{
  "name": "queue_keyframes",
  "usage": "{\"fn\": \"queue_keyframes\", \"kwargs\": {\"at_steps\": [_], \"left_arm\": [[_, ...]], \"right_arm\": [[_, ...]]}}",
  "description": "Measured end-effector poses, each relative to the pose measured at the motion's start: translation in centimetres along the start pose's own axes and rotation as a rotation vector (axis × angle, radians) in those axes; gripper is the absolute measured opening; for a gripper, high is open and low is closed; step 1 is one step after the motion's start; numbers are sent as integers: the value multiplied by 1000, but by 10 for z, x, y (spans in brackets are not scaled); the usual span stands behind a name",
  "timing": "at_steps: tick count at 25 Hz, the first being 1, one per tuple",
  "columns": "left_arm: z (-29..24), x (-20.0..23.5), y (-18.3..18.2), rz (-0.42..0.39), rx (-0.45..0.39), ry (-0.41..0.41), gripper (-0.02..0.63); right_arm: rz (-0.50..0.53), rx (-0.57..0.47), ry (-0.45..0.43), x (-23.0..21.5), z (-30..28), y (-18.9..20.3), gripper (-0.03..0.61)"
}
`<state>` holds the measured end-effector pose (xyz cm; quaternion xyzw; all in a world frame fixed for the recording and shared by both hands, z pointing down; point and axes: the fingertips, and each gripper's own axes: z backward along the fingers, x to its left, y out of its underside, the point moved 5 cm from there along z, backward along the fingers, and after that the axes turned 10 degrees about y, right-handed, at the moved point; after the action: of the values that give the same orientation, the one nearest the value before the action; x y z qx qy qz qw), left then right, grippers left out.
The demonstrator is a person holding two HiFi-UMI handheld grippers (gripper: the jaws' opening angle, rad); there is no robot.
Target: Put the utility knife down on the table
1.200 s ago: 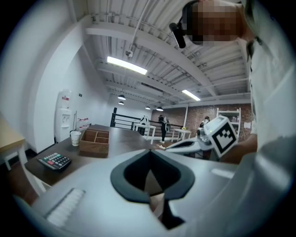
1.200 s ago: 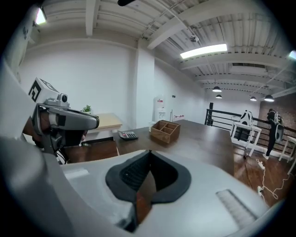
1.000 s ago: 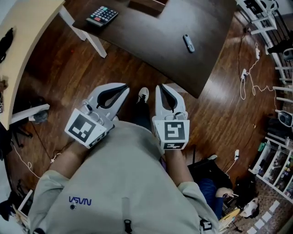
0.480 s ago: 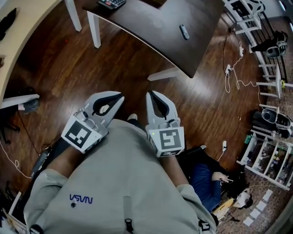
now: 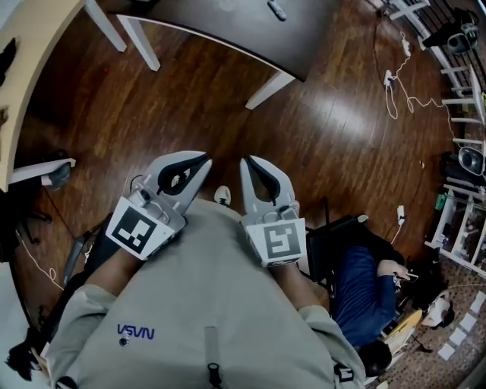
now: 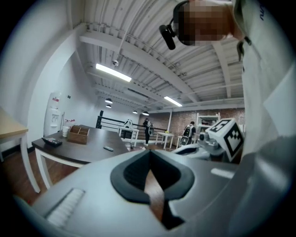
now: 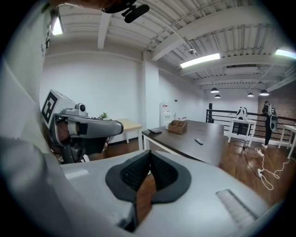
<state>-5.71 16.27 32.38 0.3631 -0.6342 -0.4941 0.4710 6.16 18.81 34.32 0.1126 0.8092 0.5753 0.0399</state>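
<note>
Both tongs are up at my chest, over the dark wood-plank floor (image 5: 190, 106). My left gripper (image 5: 203, 159), grey shell with black pads, has its jaws pressed together. Nothing is between them; only floor shows through the slot in the left gripper view. My right gripper (image 5: 246, 161), same build, has its jaws together too and is empty. The two sit side by side, near but not touching. Their tips point toward the dark brown table (image 5: 228, 30) on white legs, well apart from it.

The utility knife (image 5: 277, 10), a small dark grey oblong, lies flat on that tabletop, toward its right side in head view. It is too small to be sure, but that is how I read it. Neither gripper is near it.

The right gripper view shows a black calculator (image 7: 155, 131) and an open wooden compartment box (image 7: 178, 126) on the same table, both apart from the knife.

A light wood desk (image 5: 30, 45) is at the left edge of head view. A white cable (image 5: 391, 77) lies on the floor at right. My grey sweatshirt (image 5: 205, 296) fills the bottom.
</note>
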Motion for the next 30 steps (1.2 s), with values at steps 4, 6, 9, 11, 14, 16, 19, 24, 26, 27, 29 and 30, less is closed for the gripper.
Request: {"fn": "queue_keyframes", "kwargs": {"at_steps": [4, 6, 9, 11, 14, 16, 19, 24, 26, 27, 29, 30], "left_arm": [[1, -28, 13, -6, 65, -12, 2], [7, -38, 19, -4, 100, -26, 2], [15, -52, 25, -29, 152, -24, 2], [18, -62, 29, -50, 187, -18, 2], [22, -67, 33, -30, 193, -48, 2], [24, -68, 35, -7, 187, -74, 2], [25, -71, 42, 12, 185, -82, 2], [23, -70, 45, 21, 190, -68, 2], [22, -68, 45, 19, 190, -66, 2], [22, -68, 45, 16, 193, -64, 2], [22, -69, 45, 8, 201, -57, 2], [21, -70, 45, 5, 204, -53, 2]], "right_arm": [[-37, -15, 6, -5, 26, 17, 2], [-49, -6, -8, -1, 36, 25, 2], [-79, 11, -27, 3, 43, 30, 2], [-99, 12, -37, 1, 46, 29, 2], [-80, 18, -56, -10, 48, 30, 2], [-62, 26, -69, -17, 49, 31, 2], [-57, 35, -87, -26, 53, 30, 2], [-25, 30, -99, -37, 59, 18, 2], [-2, 40, -108, -36, 60, 16, 2], [14, 43, -118, -34, 60, 15, 2], [38, 38, -141, -30, 61, 12, 2], [47, 32, -149, -28, 63, 11, 0]]}}
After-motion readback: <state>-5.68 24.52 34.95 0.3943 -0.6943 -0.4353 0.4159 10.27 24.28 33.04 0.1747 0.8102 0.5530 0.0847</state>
